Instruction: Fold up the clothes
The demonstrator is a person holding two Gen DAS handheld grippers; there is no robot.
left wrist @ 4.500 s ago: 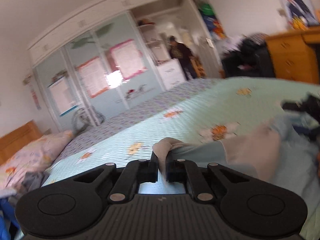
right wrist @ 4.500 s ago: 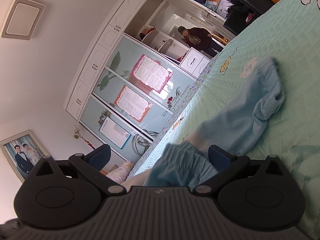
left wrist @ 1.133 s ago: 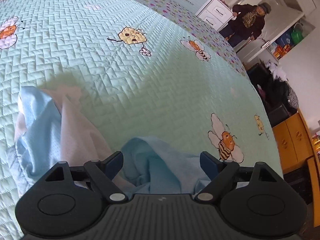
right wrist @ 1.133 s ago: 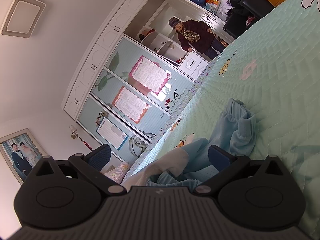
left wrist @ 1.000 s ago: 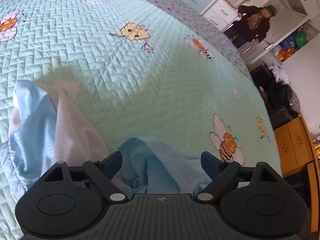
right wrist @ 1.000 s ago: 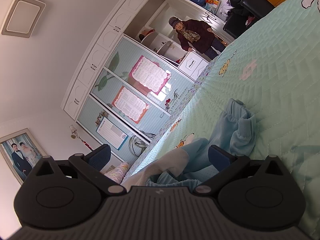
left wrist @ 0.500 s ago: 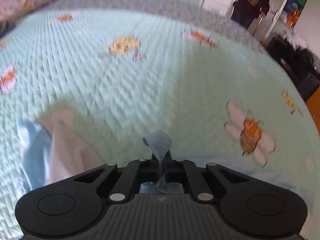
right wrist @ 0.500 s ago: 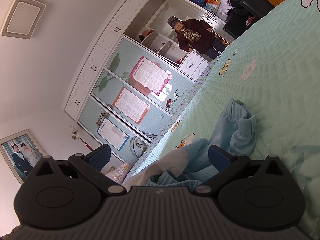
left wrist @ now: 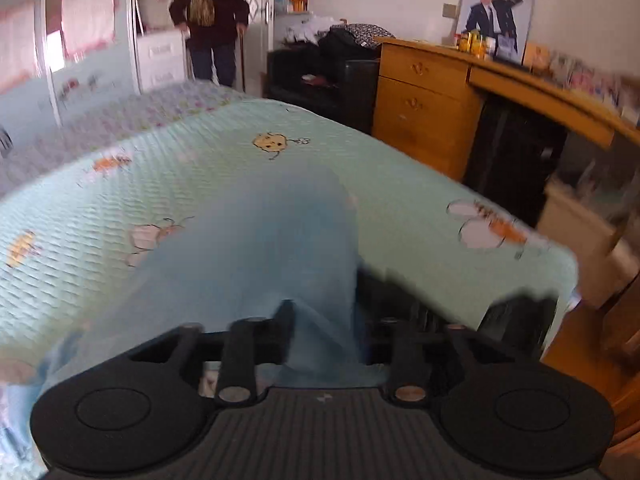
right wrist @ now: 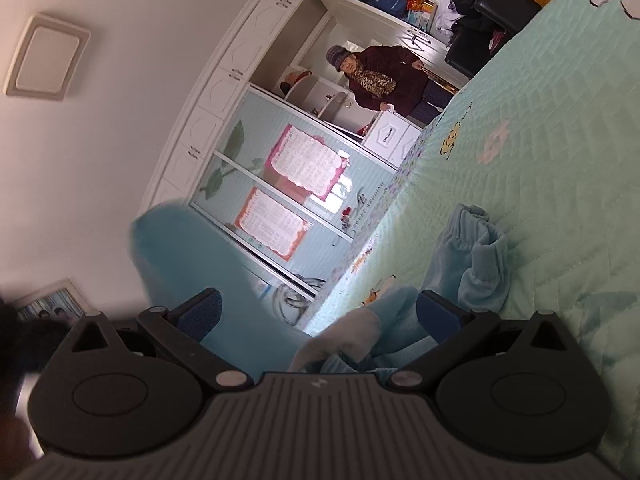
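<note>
A light blue garment with a pale lining lies on the green quilted bed [left wrist: 200, 184]. In the left wrist view my left gripper [left wrist: 324, 320] holds a blurred sheet of the blue garment [left wrist: 272, 248] between its fingers; the jaws look partly apart and smeared by motion. In the right wrist view my right gripper [right wrist: 318, 316] is open and rests over the garment's bunched part [right wrist: 360, 340]. A cuffed sleeve [right wrist: 476, 256] lies crumpled beyond it. A lifted flap of the blue cloth [right wrist: 188, 256] hangs at the left.
A person [left wrist: 208, 20] stands at the open wardrobe [right wrist: 312, 92] beyond the bed's far end. A wooden dresser and desk [left wrist: 432, 96] stand along the right of the bed, with a black chair piled with clothes [left wrist: 332, 76] beside them.
My left gripper shut on a fold of the blue garment, lifted it and swung right fast; its jaws now look wider. The blue flap has risen into the right wrist view. The right gripper stayed put.
</note>
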